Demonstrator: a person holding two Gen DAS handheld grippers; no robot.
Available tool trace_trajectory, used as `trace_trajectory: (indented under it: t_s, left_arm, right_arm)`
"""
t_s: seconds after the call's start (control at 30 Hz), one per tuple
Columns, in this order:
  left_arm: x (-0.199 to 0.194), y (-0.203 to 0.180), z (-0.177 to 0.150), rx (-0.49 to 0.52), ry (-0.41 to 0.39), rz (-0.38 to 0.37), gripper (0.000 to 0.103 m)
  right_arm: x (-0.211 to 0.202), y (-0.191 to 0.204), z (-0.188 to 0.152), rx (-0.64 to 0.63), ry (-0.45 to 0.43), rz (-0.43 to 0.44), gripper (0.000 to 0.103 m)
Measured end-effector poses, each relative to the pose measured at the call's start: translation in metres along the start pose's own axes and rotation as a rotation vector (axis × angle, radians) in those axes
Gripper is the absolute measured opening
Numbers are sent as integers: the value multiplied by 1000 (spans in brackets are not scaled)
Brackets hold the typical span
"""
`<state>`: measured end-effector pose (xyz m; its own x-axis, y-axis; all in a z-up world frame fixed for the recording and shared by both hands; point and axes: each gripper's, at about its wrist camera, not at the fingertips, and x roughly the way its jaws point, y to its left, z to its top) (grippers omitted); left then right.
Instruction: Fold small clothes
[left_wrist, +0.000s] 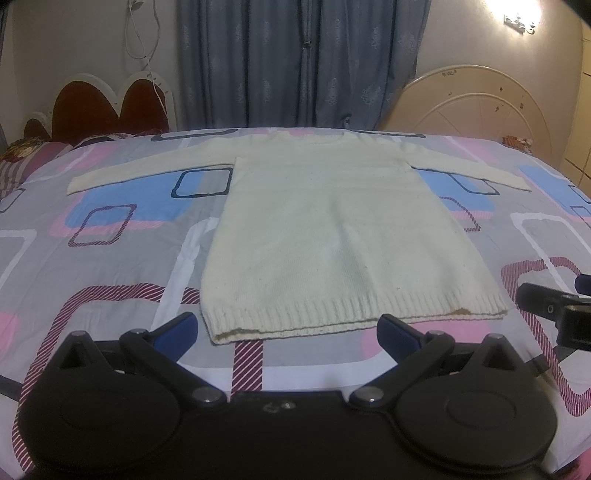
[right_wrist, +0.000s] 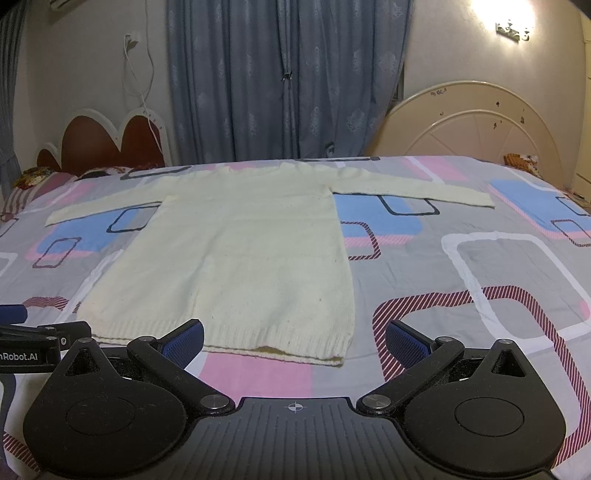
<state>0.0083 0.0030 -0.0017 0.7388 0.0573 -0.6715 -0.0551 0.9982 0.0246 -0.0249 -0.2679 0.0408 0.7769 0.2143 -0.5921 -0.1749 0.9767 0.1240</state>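
Headboard: dark red with a white scalloped rim, stood at the bed's far left corner.
Pillows: patterned, lay at the far left edge, below the headboard.
Bedsheet: grey, printed with pink, blue and striped rounded squares; it carried everything listed here.
Left gripper: hovered at the near edge, jaws spread wide, blue pads bare, holding nothing; the sweater's hem lay between the fingertips.
Sweater: cream knit, spread flat at the bed's middle, ribbed hem toward the near edge, collar toward the far edge, both sleeves stretched out sideways.
Right gripper: hovered at the near edge, jaws spread wide, empty; its left pad sat over the hem, its right pad over bare sheet.
Curtain: blue-grey, hung behind the far edge.
Second headboard: cream, arched, stood beyond the far right corner.
Containers: I could make out none.
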Motion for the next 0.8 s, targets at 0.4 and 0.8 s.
trace_trajectory:
  t_s: [0.4, 0.8]
  left_arm:
    - [0, 0, -1, -1, -1, 2, 103]
    - [2, -1, -4, -2, 9, 12, 103]
  right_arm:
    - [1, -1, 0, -3, 3, 5, 103]
    - [5, -1, 0, -4, 10, 14, 103]
